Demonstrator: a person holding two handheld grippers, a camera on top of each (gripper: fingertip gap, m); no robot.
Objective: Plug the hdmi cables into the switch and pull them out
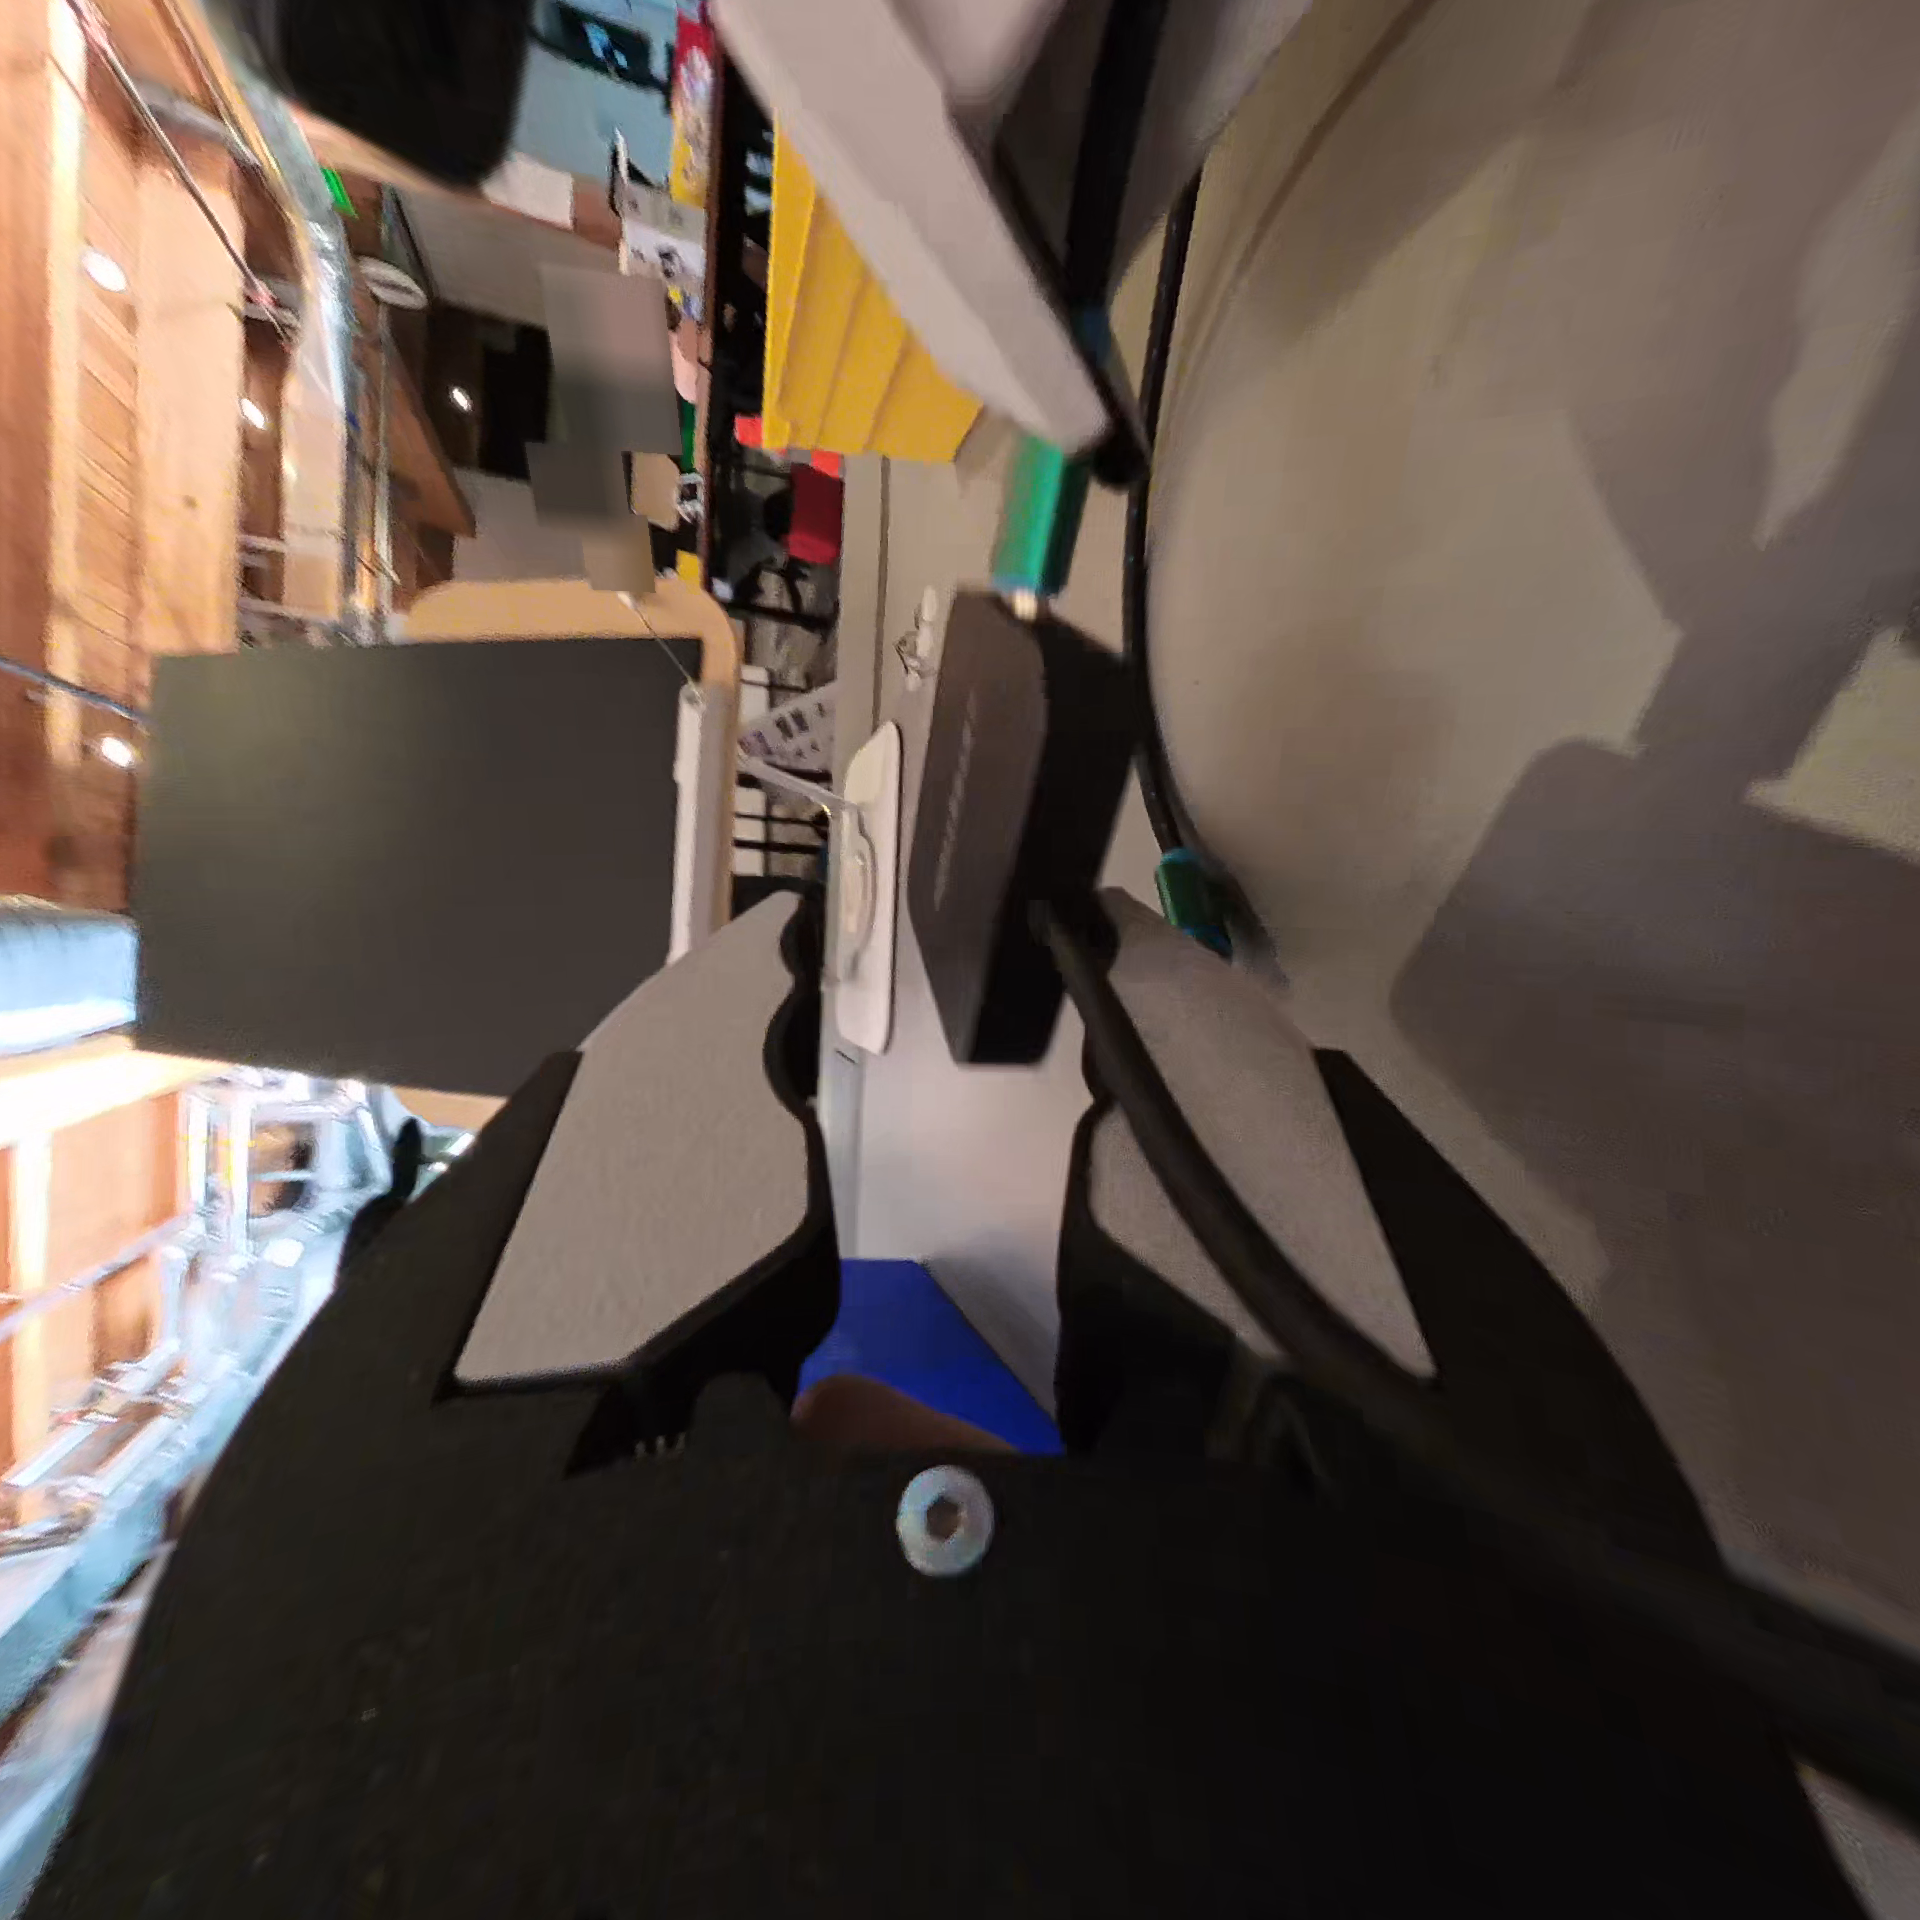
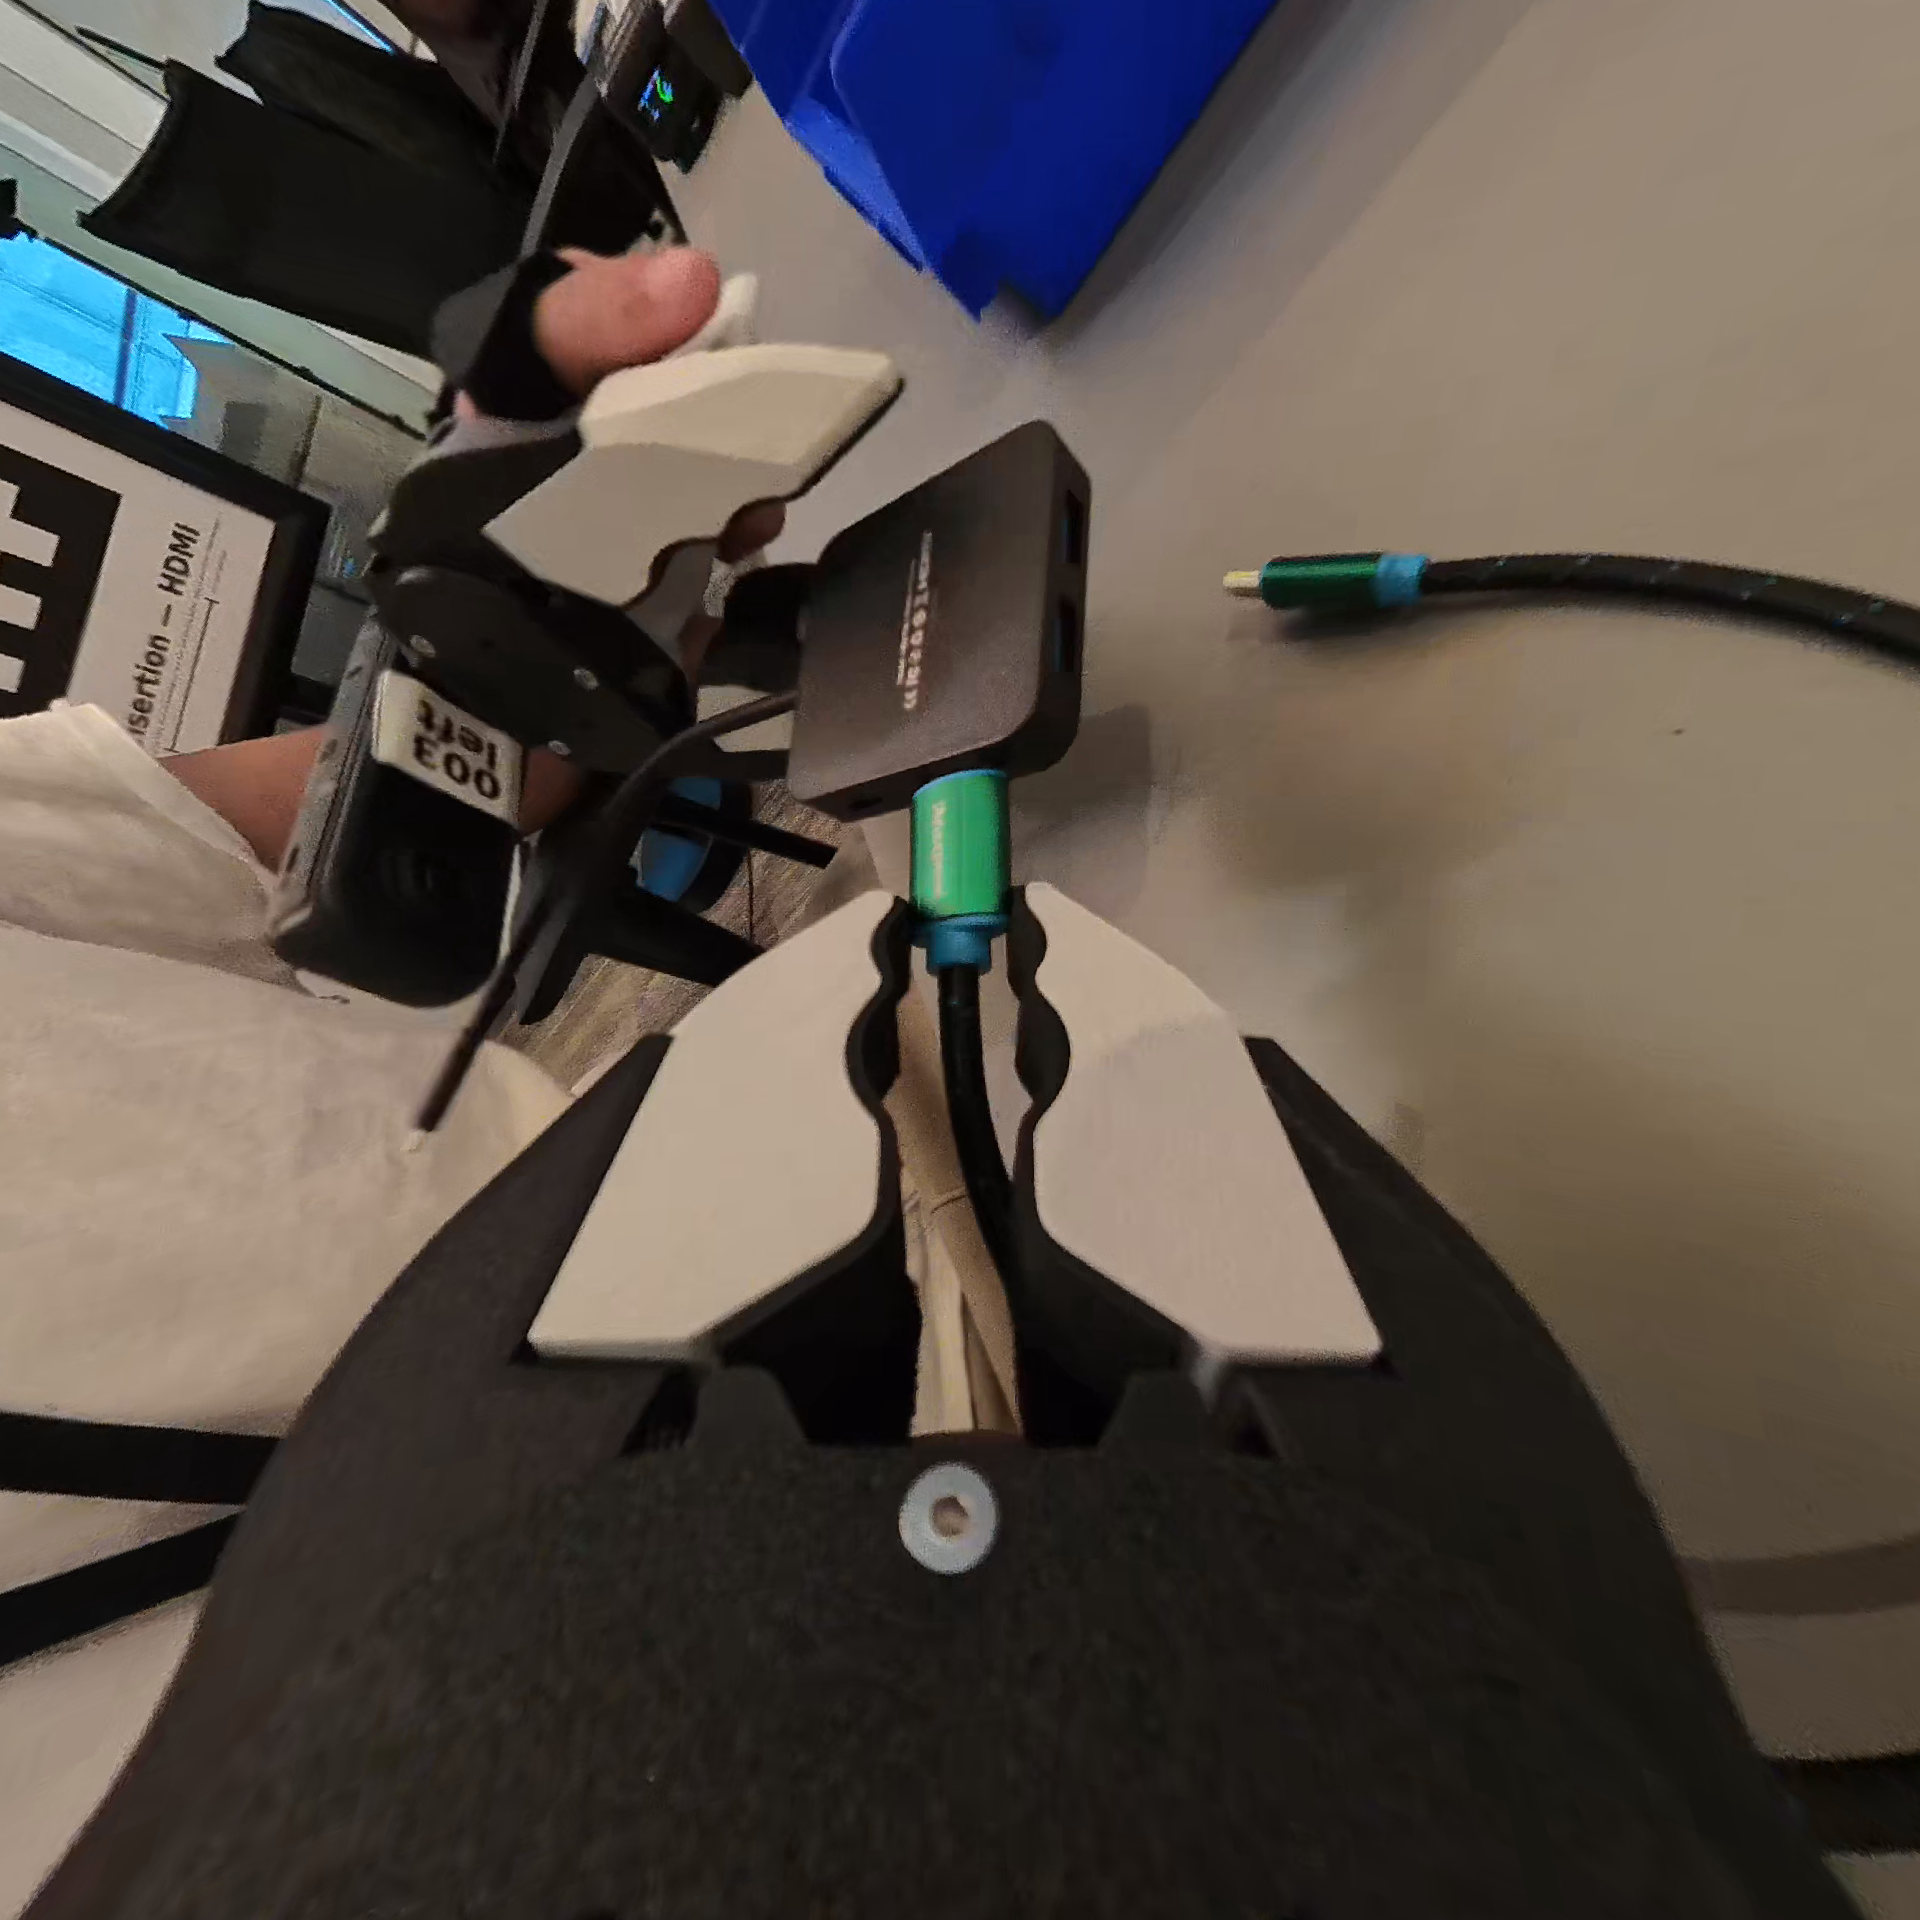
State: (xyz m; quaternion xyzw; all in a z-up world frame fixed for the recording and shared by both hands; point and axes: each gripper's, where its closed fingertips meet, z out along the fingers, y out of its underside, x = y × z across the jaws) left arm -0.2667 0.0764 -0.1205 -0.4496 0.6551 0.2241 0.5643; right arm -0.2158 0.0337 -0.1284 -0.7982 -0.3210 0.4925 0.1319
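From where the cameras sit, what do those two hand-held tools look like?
Both match: the right tool and left tool have matte black bodies, pale grey fingers with wavy inner edges, and a silver screw. The left carries a white sticker. The person wears a black fingerless glove.

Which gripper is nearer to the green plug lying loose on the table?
Right. The right gripper holds the other plug at the switch, beside the loose green plug; the left gripper is beyond the switch.

Print marks a framed sign (image 2: 156, 623), a white sticker (image 2: 457, 753) on the left gripper (image 2: 821, 561), the black switch (image 2: 935, 623) and a green plug (image 2: 954, 847).
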